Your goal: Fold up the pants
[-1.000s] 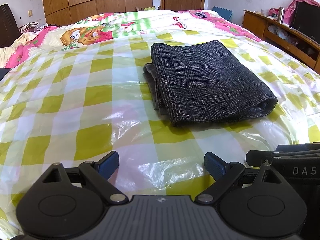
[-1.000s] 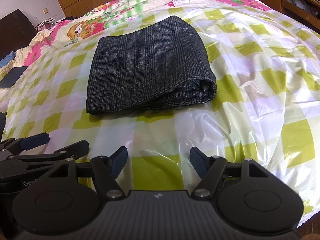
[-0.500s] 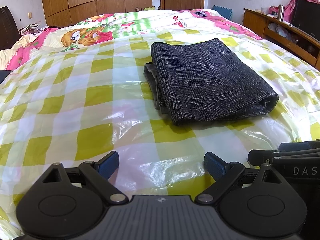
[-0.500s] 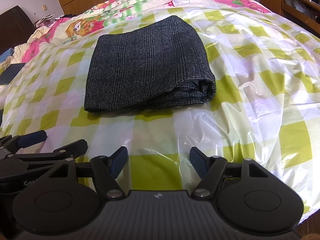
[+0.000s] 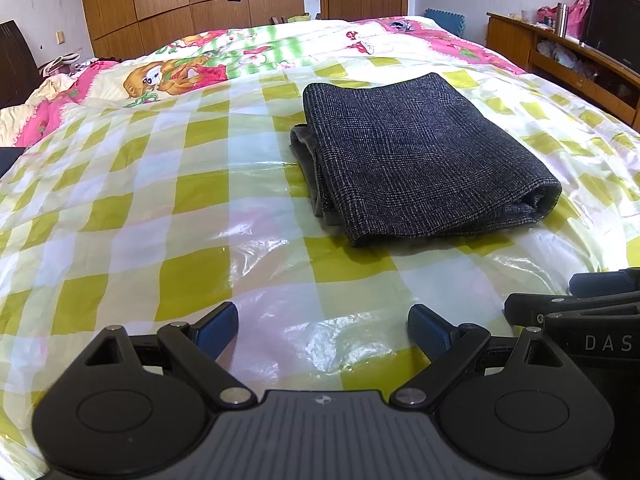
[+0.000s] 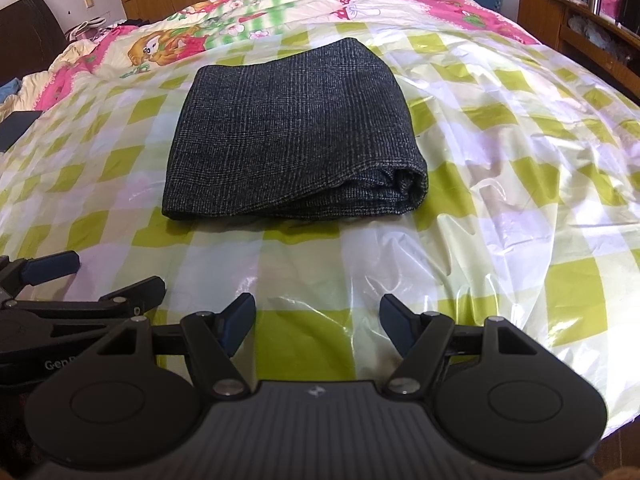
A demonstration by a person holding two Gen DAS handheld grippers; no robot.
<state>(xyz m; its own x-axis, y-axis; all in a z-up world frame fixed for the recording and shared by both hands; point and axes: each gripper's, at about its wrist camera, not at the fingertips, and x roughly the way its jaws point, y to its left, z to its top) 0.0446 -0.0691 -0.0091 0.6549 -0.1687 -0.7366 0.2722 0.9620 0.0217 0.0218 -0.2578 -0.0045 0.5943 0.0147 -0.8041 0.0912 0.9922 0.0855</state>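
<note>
Left cam first: my left gripper (image 5: 323,330) is spread wide with nothing between the blue pads, hanging over the checked plastic sheet (image 5: 120,200) on the bed. The pants (image 5: 420,156) sit a bit ahead and to the right, well apart from the tips, already stacked into a neat dark rectangle. On their left side some grey layers poke out a little, so that edge isn't perfectly flush. The right gripper's nose shows at the lower right corner.

Right cam: my right gripper (image 6: 318,322) is also released and empty, parked near the bed's edge. Pants (image 6: 292,136) lie straight ahead, apart from it, rounded fold at the right end. I can't really tell how many layers are in there from this angle.

So I'd call the folding basically done, maybe one tidy-up of that left edge.
</note>
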